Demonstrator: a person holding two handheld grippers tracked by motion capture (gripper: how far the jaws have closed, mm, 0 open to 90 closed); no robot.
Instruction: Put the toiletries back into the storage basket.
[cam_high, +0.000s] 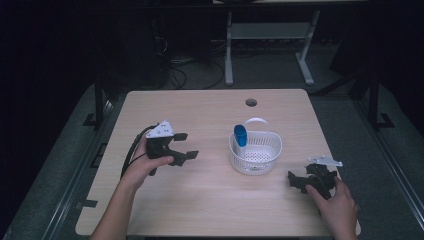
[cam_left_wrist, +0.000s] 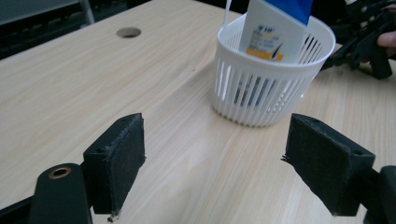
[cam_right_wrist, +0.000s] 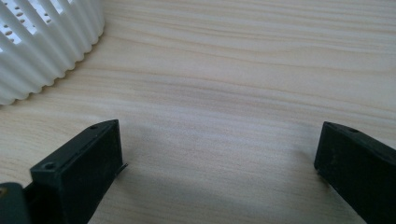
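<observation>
Nothing's gripped right now: the right gripper (cam_high: 300, 181) is parked low on the counter (cam_high: 210, 200) with fingers spread wide, and the left gripper (cam_high: 184, 145) is held open too, aimed at the white slotted basket (cam_high: 256, 152). The blue-capped tube (cam_high: 241, 136) is already stood inside it, so the loading looks pretty much done, judging by that.

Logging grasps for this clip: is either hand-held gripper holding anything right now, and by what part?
Nothing is held. The left hand-held gripper and right hand-held gripper both stand open over bare table; the tube sits in the white basket.
</observation>
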